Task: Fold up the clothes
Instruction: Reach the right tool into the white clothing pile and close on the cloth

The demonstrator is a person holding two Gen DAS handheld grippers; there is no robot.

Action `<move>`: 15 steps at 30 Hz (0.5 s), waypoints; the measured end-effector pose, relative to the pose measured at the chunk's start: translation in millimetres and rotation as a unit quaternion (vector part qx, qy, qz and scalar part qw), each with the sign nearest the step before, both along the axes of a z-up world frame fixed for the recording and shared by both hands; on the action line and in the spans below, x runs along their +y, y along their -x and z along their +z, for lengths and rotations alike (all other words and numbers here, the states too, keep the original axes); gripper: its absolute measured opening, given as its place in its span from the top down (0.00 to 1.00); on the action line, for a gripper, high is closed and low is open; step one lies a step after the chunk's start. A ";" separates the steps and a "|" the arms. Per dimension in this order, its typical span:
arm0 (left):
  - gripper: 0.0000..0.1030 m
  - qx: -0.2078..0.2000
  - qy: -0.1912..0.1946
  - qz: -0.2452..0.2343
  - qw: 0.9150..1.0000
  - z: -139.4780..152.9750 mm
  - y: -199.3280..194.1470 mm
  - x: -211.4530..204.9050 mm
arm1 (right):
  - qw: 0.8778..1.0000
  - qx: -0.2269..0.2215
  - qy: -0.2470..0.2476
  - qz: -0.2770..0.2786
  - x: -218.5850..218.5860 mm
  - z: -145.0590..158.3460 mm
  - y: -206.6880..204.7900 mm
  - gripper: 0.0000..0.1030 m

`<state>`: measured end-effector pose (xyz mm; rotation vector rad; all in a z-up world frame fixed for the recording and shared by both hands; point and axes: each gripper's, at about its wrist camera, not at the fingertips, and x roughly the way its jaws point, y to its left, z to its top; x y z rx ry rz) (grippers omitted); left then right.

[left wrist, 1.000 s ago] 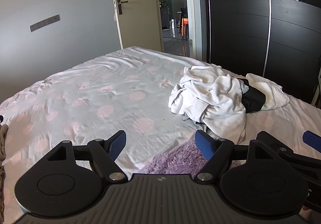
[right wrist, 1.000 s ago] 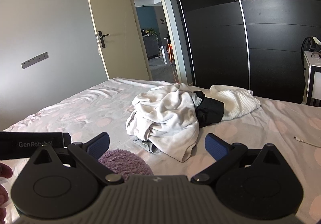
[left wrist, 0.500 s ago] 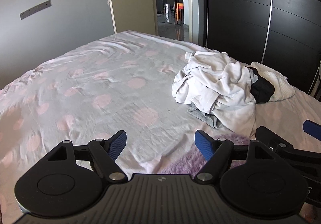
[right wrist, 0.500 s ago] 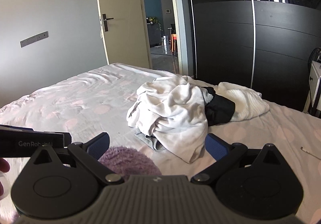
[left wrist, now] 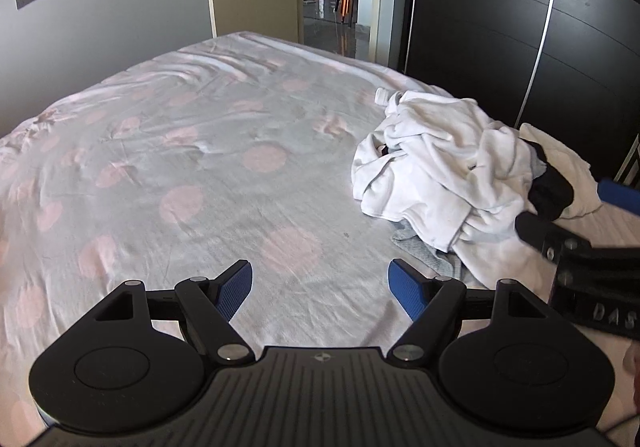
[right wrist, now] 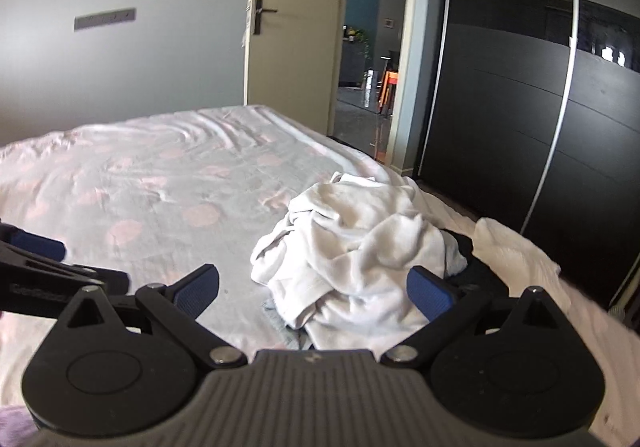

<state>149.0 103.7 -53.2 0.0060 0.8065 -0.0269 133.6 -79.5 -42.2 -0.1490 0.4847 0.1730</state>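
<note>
A crumpled pile of clothes (left wrist: 444, 167) lies on the bed (left wrist: 200, 151), mostly a white garment with a black piece (left wrist: 554, 191) and a grey piece (left wrist: 424, 253) tucked under it. In the right wrist view the same pile (right wrist: 360, 255) sits just beyond my right gripper (right wrist: 314, 285), which is open and empty. My left gripper (left wrist: 320, 281) is open too, over bare sheet left of the pile. The right gripper's fingers (left wrist: 548, 235) show at the right edge of the left wrist view, over the pile's near side.
The bed has a pale sheet with pink dots. A dark sliding wardrobe (left wrist: 520, 27) stands right of it. An open door (right wrist: 296, 27) and a hallway lie beyond the far end. A strip of purple fluffy fabric (right wrist: 14, 425) shows at the lower left.
Both grippers have moved forward over the bed toward the pile. The purple fluffy item has dropped out of the left wrist view. The right gripper is now close over the clothes.
</note>
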 end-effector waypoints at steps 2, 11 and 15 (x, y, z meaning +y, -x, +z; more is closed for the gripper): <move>0.28 0.011 0.008 0.007 1.000 -8.8 -11.8 8.2 | 1.000 0.004 0.018 -0.009 -0.8 -6.6 -22.3 0.16; 0.28 0.068 0.018 0.030 0.997 -53.1 -55.5 43.0 | 0.996 0.084 0.034 -0.005 8.0 -51.5 -110.1 0.38; 0.28 0.090 0.024 0.031 0.995 -68.0 -65.9 53.9 | 0.993 0.109 0.042 -0.005 19.3 -67.5 -134.9 0.47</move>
